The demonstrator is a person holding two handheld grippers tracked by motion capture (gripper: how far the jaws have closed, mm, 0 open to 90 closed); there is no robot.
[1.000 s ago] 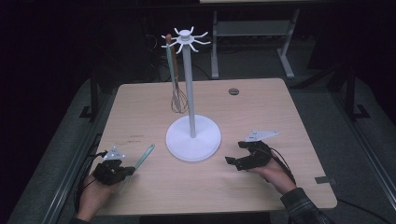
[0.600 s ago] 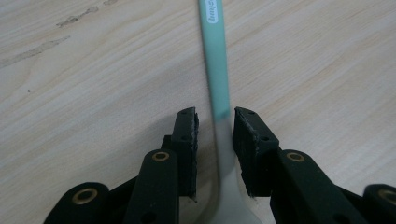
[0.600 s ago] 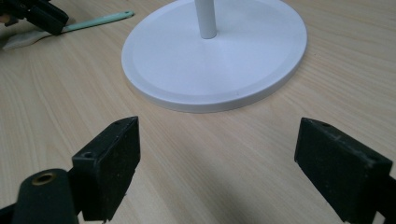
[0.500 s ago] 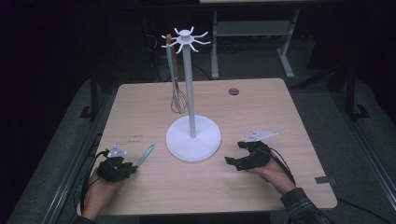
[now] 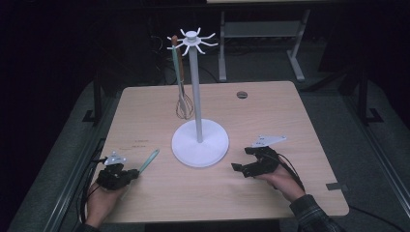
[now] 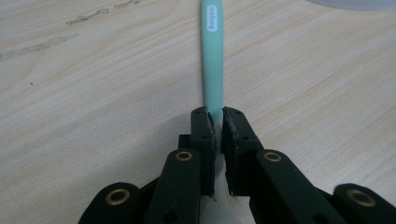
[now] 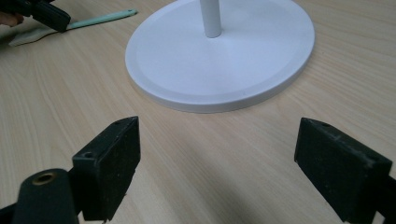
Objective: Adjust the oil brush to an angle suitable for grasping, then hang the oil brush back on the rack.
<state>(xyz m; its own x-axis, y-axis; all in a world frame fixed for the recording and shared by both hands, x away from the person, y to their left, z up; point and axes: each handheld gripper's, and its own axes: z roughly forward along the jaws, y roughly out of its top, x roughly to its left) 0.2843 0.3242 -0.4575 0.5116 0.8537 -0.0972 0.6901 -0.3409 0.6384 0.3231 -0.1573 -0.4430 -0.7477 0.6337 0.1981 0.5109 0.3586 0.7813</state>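
The left gripper (image 6: 215,122) is clamping the mint-green utensil handle (image 6: 212,60) between its pads after its jaws have just been closing, and the handle is stretching straight ahead of the jaws, lying low over the wooden table (image 6: 84,93) toward the white stand base (image 5: 200,143). The right gripper (image 7: 217,154) is resting with its jaws spread wide and nothing between them, the white base sitting just ahead of it. A whisk (image 5: 183,104) is hanging from the stand's top, well beyond both grippers.
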